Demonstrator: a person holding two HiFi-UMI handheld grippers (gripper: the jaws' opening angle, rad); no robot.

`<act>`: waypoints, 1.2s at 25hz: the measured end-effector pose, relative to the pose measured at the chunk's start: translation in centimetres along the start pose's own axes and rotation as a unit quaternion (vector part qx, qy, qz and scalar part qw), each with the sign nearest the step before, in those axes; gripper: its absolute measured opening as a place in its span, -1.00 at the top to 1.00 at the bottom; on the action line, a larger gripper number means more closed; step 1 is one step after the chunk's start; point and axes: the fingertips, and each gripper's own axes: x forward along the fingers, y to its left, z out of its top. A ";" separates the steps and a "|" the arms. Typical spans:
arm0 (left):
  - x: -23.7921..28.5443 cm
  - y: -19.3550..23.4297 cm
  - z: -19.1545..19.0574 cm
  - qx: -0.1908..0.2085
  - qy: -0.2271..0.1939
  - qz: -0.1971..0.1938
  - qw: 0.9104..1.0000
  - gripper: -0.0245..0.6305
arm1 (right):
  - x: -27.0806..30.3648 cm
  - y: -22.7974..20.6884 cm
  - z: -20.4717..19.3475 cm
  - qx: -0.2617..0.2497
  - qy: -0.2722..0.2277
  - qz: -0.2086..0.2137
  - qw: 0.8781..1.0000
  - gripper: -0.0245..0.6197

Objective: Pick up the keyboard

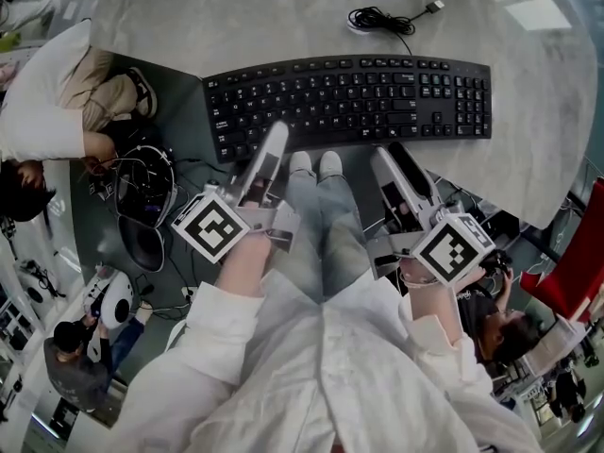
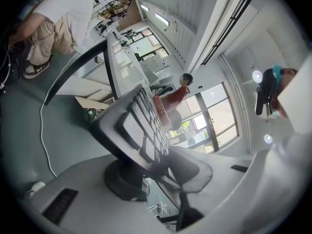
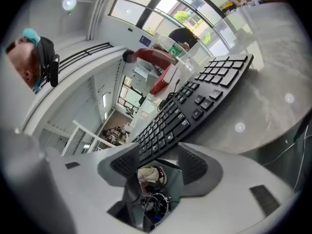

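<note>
A black full-size keyboard [image 1: 349, 102] lies on the grey stone-look table [image 1: 236, 17], its left end and front edge sticking out past the table's rim. My left gripper [image 1: 276, 132] is at the front edge, left of the middle. In the left gripper view its pads clamp the keyboard [image 2: 141, 126] from above and below, so the left gripper [image 2: 156, 172] is shut on it. My right gripper [image 1: 392, 151] is at the front edge further right. In the right gripper view the keyboard [image 3: 195, 106] reaches in between the jaws of the right gripper [image 3: 156, 162], which stand apart without pressing.
The keyboard's coiled cable with its loose plug [image 1: 382, 17] lies on the table behind it. Below the rim are my own legs and shoes [image 1: 316, 163], cables and gear on the floor [image 1: 142, 187], a crouching person [image 1: 57, 92] at left and other people lower down.
</note>
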 end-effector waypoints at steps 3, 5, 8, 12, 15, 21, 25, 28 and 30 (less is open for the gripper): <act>-0.1 -0.3 0.6 0.014 0.010 0.002 1.000 0.51 | 0.2 0.0 0.1 0.023 -0.005 0.011 1.000 0.22; -0.2 -0.7 0.9 0.006 0.009 -0.004 1.000 0.52 | 0.2 0.1 0.2 0.032 -0.010 0.014 0.999 0.22; -0.3 -1.1 1.2 0.004 0.009 -0.004 1.000 0.54 | 0.2 0.1 0.3 0.039 -0.014 0.014 0.999 0.22; -0.4 -1.2 1.1 -0.008 0.012 -0.006 1.000 0.56 | 0.2 -0.1 0.3 0.057 -0.019 0.019 0.998 0.22; -0.6 -1.8 1.4 -0.014 0.013 -0.016 1.000 0.57 | 0.3 -0.4 0.7 0.074 -0.026 0.022 0.997 0.22; -0.5 -2.3 1.5 -0.026 0.016 -0.027 0.999 0.58 | 0.7 -0.9 1.2 0.098 -0.034 0.030 0.994 0.22; -0.5 -2.8 1.9 -0.032 0.016 -0.036 0.999 0.60 | 0.9 -1.1 1.7 0.111 -0.043 0.036 0.992 0.22; -0.6 -3.3 2.2 -0.029 0.015 -0.043 0.999 0.61 | 1.0 -1.6 1.8 0.125 -0.049 0.033 0.990 0.22; -0.5 -3.5 2.3 -0.028 0.016 -0.046 0.998 0.62 | 1.1 -1.9 2.1 0.134 -0.053 0.032 0.989 0.22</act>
